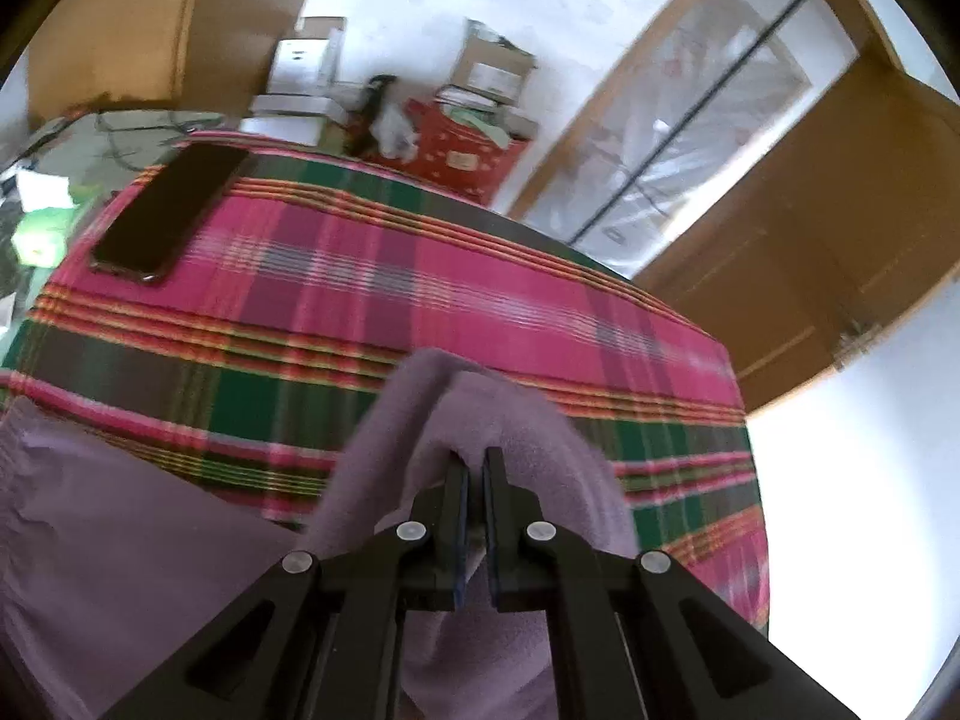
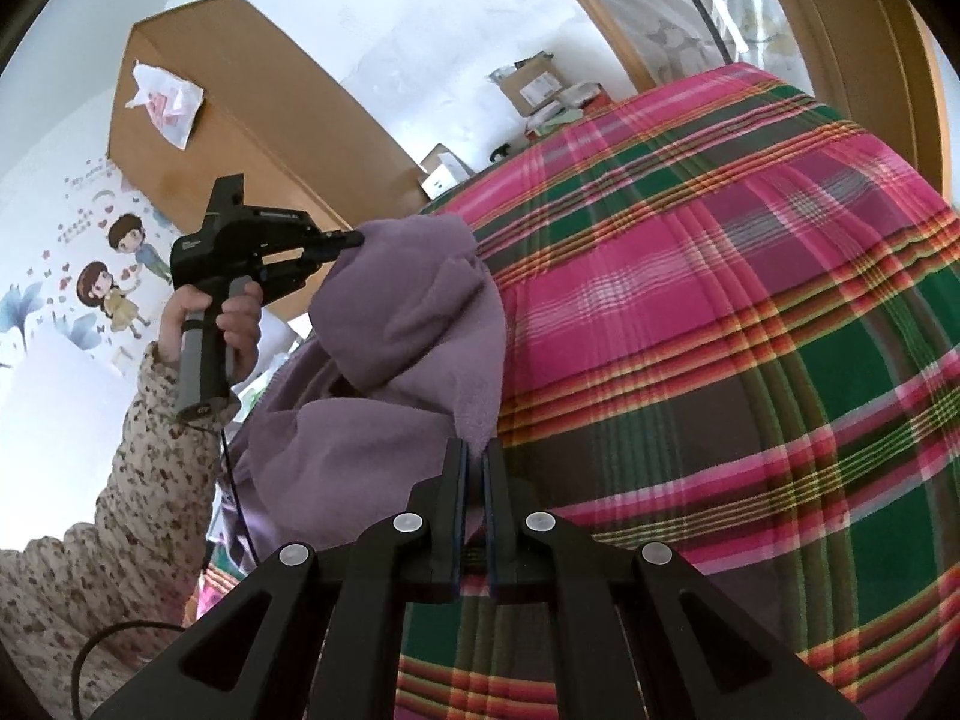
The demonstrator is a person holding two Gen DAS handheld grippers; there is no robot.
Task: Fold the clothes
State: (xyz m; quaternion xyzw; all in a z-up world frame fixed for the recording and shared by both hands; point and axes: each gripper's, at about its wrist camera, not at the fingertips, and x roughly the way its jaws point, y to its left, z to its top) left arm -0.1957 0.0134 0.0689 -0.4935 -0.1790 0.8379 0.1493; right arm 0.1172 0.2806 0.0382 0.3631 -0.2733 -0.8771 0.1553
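A purple fleece garment [image 1: 120,540] lies partly on a pink and green plaid cloth [image 1: 420,276] that covers the table. My left gripper [image 1: 475,456] is shut on a raised fold of the purple garment, which drapes over both fingers. In the right wrist view the same left gripper [image 2: 354,238] is seen from the side, held up by a hand [image 2: 234,324], with the purple garment [image 2: 414,324] hanging from its tip. My right gripper [image 2: 475,450] is shut on a lower edge of that garment, close above the plaid cloth [image 2: 750,312].
A black phone [image 1: 168,210] lies on the far left part of the plaid cloth. Cardboard boxes [image 1: 492,66] and a red bag [image 1: 468,150] stand behind the table by the wall. A wooden wardrobe [image 2: 198,138] and a flowered sleeve [image 2: 120,510] fill the left side.
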